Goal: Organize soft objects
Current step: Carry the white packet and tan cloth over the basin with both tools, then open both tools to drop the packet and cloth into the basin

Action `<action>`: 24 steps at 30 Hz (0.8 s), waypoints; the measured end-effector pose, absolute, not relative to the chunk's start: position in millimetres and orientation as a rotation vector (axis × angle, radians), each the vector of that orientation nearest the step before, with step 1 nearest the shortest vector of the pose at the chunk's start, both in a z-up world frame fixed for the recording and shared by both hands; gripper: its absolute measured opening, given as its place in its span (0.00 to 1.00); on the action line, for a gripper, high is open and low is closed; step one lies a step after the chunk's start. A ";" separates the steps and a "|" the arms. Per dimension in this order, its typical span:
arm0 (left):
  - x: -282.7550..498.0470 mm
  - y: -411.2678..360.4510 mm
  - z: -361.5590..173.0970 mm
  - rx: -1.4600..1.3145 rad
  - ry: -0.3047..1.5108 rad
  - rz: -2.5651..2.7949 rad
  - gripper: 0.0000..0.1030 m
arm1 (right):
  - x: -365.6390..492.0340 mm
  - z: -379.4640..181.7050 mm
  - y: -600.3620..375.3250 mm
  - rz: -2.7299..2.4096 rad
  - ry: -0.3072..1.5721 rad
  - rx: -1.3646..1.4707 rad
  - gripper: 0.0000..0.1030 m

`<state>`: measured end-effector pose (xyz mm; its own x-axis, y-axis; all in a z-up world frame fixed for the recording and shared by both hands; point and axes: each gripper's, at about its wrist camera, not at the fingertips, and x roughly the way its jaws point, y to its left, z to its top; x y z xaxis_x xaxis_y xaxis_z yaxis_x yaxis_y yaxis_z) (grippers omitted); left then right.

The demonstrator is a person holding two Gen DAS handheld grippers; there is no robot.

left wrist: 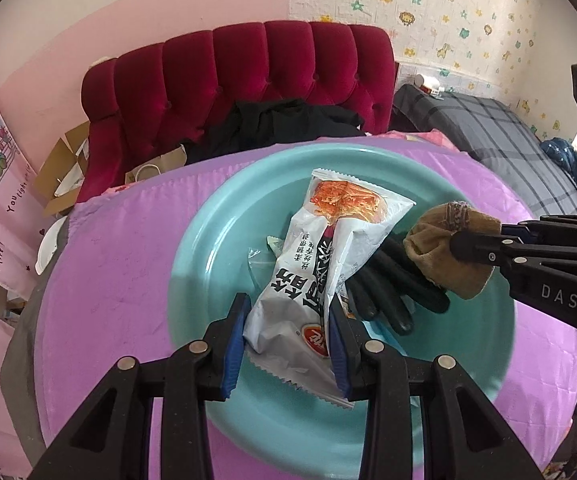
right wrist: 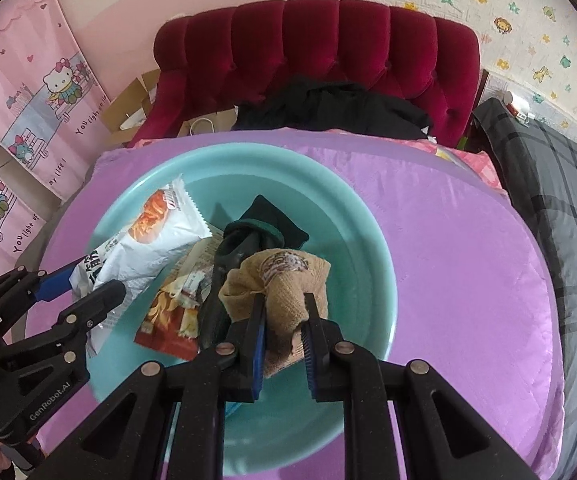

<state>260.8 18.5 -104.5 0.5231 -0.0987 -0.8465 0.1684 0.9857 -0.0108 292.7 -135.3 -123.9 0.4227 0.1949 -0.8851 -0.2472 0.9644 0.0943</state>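
Black rubber glove (right wrist: 228, 264): mostly buried under the tan knitted sock (right wrist: 284, 280) and the white crinkly snack bag (left wrist: 312, 276), cuff end only partly seen. Red-and-yellow foil snack packet (right wrist: 172, 320): print too small to read, top edge under the white bag. Small clear plastic wrapper (left wrist: 258, 264) half covered. Round teal plastic basin (left wrist: 224, 216): near rim hidden behind the left hand-held gripper (left wrist: 288, 344). Right hand-held gripper (left wrist: 464, 246) body cut off by the left-wrist view's edge.
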 end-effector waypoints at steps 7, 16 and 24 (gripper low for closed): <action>274.3 17.2 -122.5 0.092 1.028 -0.151 0.39 | 310.9 -145.2 -130.1 0.268 1.132 -0.064 0.16; 289.3 17.0 -140.0 0.102 1.055 -0.145 0.40 | 324.3 -169.0 -130.2 0.257 1.171 -0.060 0.16; 284.8 13.2 -136.1 0.126 1.042 -0.134 0.48 | 325.7 -166.5 -136.3 0.253 1.157 -0.041 0.24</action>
